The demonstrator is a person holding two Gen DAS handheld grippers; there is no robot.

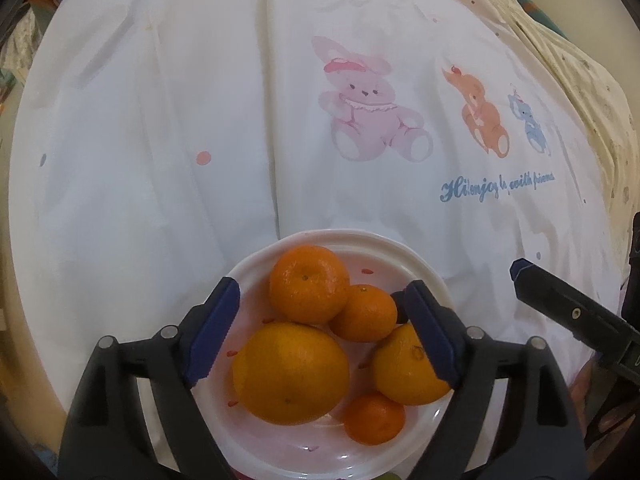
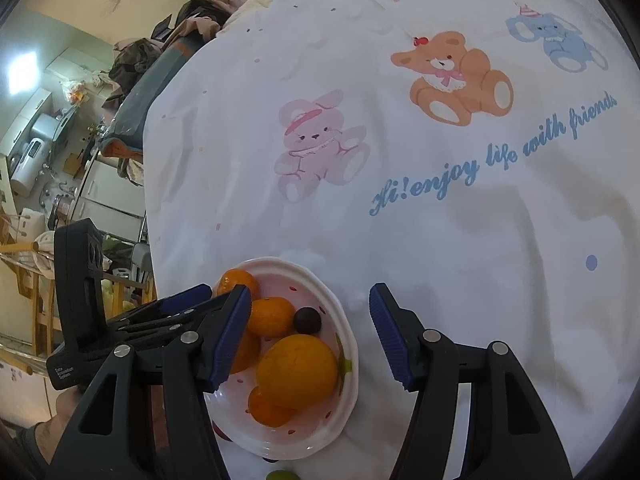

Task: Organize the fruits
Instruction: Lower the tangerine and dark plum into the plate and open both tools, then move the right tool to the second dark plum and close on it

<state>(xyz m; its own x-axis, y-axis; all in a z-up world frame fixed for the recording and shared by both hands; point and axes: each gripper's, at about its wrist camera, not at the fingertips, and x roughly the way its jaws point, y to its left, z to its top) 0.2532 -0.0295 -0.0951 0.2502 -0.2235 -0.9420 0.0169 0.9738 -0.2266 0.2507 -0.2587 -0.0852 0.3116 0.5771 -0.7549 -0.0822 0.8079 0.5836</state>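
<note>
Your left gripper [image 1: 320, 336] is spread over the white bowl [image 1: 424, 276], nothing pinched; its right pad hides part of one orange [image 1: 404, 376]. Right gripper [image 2: 310, 336] is spread too, empty, beside the bowl. Five oranges show, glossy, mixed sizes. A dark round fruit [image 2: 307, 320] is too small to identify.

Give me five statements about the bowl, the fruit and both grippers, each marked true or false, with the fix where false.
1. The orange fruits lie in a white bowl. True.
2. The left gripper is shut on the largest orange. False: its jaws are open, one on each side above the fruit, gripping nothing.
3. A small dark fruit lies in the bowl among the oranges. True.
4. The right gripper holds a mandarin. False: its jaws stand open and empty.
5. The cloth under the bowl is plain. False: it is printed with cartoon animals and blue lettering.
</note>
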